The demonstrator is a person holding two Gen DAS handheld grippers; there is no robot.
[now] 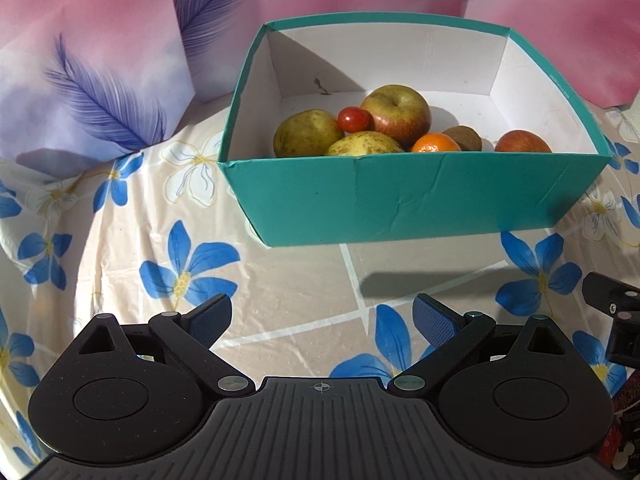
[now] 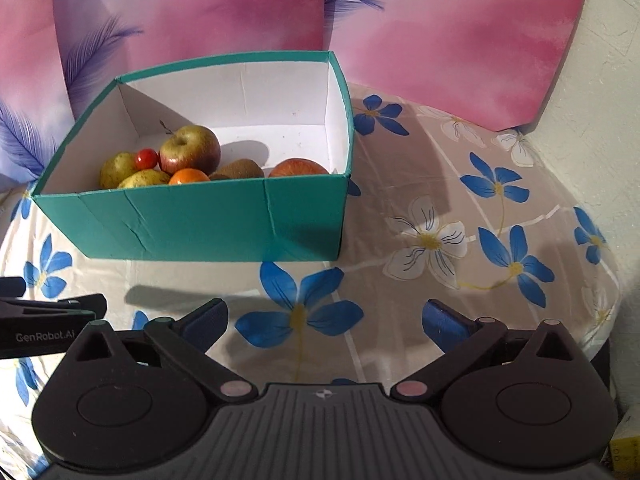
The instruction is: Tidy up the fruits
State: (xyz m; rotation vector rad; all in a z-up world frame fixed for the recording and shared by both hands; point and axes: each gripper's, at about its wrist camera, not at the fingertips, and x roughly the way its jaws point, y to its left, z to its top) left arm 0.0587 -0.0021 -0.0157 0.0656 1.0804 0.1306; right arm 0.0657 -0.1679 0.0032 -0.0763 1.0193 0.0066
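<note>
A: Where's the fruit?
B: All inside the teal box (image 1: 400,200) on the flowered tablecloth (image 1: 120,240): big apple (image 1: 398,114), pears, orange (image 1: 436,144), cherry tomato (image 1: 352,119).
A: Grippers?
B: Near side. Left gripper (image 1: 322,316) and right gripper (image 2: 326,316) both spread wide, holding nothing.

1. Your box (image 1: 400,200) is teal outside, white inside
2. In it you see a red tomato (image 1: 353,119), an orange mandarin (image 1: 436,143), a brown kiwi (image 1: 466,137), yellow-green speckled pears (image 1: 306,133) and red-green apples (image 1: 398,112)
3. Your tablecloth (image 1: 280,280) is beige with blue and white flowers
4. The backdrop (image 1: 100,60) is pink and lilac with purple feathers
</note>
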